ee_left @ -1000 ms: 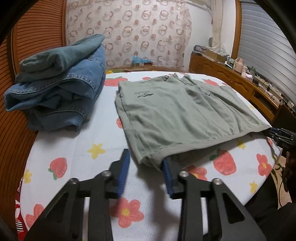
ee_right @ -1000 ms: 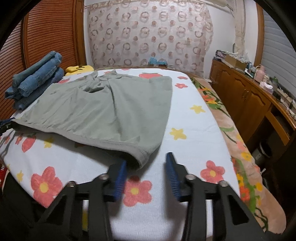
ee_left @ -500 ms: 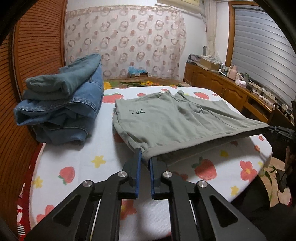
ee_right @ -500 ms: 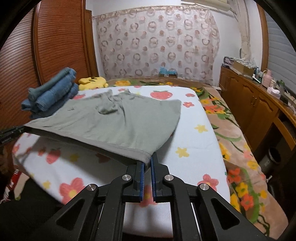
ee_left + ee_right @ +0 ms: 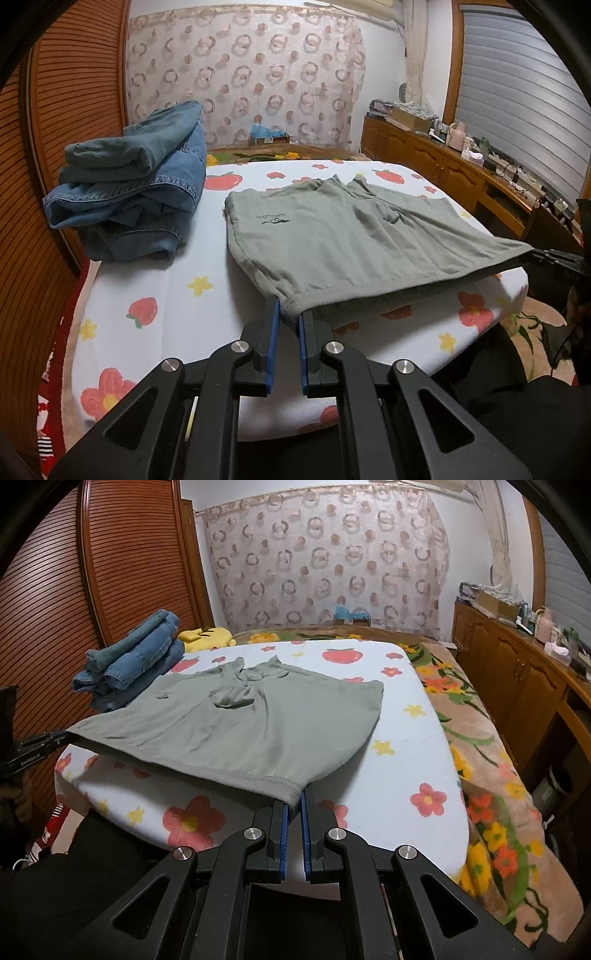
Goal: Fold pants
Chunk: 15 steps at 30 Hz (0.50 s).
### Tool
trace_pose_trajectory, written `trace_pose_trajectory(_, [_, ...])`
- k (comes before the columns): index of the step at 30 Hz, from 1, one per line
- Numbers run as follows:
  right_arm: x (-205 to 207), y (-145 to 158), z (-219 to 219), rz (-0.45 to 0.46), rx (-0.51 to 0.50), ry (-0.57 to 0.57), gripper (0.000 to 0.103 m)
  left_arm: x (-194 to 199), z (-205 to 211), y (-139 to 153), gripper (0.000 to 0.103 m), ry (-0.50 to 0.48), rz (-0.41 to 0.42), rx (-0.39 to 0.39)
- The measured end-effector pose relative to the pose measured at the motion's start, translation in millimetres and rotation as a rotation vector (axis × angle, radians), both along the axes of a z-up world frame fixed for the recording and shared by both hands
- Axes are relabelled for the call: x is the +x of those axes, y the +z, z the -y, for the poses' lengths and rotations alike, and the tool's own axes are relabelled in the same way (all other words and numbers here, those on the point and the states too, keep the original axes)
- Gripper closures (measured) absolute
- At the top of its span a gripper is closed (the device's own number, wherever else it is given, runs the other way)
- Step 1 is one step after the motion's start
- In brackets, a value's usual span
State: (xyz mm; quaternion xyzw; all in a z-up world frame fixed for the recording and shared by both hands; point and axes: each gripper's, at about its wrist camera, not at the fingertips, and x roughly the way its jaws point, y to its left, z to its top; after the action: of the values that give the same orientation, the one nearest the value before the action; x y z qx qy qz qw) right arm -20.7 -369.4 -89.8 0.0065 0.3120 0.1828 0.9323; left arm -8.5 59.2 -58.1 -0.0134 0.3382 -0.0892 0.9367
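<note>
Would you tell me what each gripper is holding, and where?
Both hold the green shorts: left gripper and right gripper each pinch a near hem corner.

— What is lying on the bed?

— Grey-green pants [image 5: 332,240], short ones, are lying spread over the flowered sheet, with a small dark logo showing near one corner.

— Flat?

— Not entirely. The far edge is resting on the sheet, creased and bunched in the middle, while the near hem is hanging lifted off it, stretched taut between its two near corners, and casting a shadow underneath.
</note>
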Motion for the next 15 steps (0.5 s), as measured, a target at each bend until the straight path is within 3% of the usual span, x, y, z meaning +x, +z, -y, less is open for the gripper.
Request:
trace_pose_trajectory(3, [1,6,1,-0.004,0.008,0.001,0.097,-3,2,6,0.088,-0.003,0.008,0.016])
trace_pose_trajectory(5, [-1,7,4,0.0,0.007,0.001,0.095,-8,3,10,0.08,-0.004,0.017,0.029])
trace_pose_trajectory(7, [2,15,-7,0.003,0.001,-0.004,0.092,-11,2,14,0.059,-0.003,0.026,0.034])
trace_pose_trajectory(10, [6,25,-28,0.01,0.009,-0.021,0.082,-11,-2,20,0.045,0.012,0.038,0.035])
trace_pose_trajectory(12, [5,31,-30,0.028,0.02,-0.014,0.08,-9,-3,24,0.038,0.013,0.047,0.037])
trace_pose_trajectory(15, [2,35,-35,0.058,0.006,-0.004,0.071,-6,-1,28,0.036,0.014,0.063,0.043])
